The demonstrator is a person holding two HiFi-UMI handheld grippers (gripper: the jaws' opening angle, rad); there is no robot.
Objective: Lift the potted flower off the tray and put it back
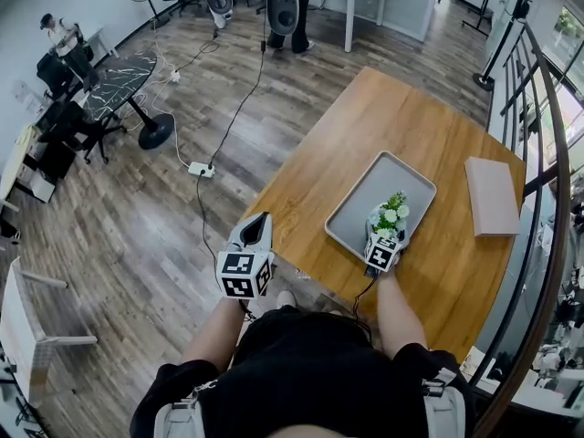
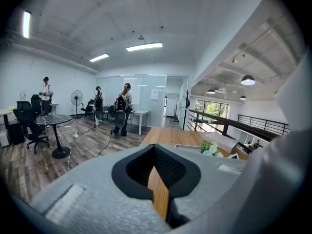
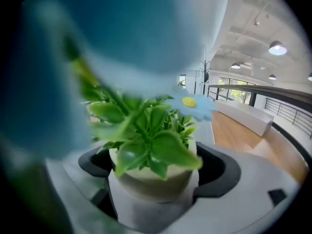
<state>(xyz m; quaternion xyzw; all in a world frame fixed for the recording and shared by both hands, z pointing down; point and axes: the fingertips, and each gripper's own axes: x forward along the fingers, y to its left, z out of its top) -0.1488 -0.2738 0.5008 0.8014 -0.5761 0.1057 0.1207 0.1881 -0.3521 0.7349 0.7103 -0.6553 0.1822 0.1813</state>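
The potted flower (image 1: 390, 215), a cream pot with green leaves and white and blue blooms, is over the near corner of the grey tray (image 1: 365, 199) on the wooden table (image 1: 392, 117). My right gripper (image 1: 387, 235) is shut on it. In the right gripper view the pot (image 3: 146, 172) fills the gap between both jaws of that gripper (image 3: 152, 191), and blurred leaves cover the upper left. I cannot tell whether the pot rests on the tray. My left gripper (image 1: 262, 221) hangs shut by the table's left edge, with nothing in it. In the left gripper view, beyond that gripper (image 2: 158, 189), the flower (image 2: 210, 148) shows at the right.
A pale pink box (image 1: 493, 194) lies on the table right of the tray. A black railing (image 1: 540, 199) runs along the table's far right side. On the floor to the left are a power strip (image 1: 201, 169) with cables and a round dark table (image 1: 119, 80).
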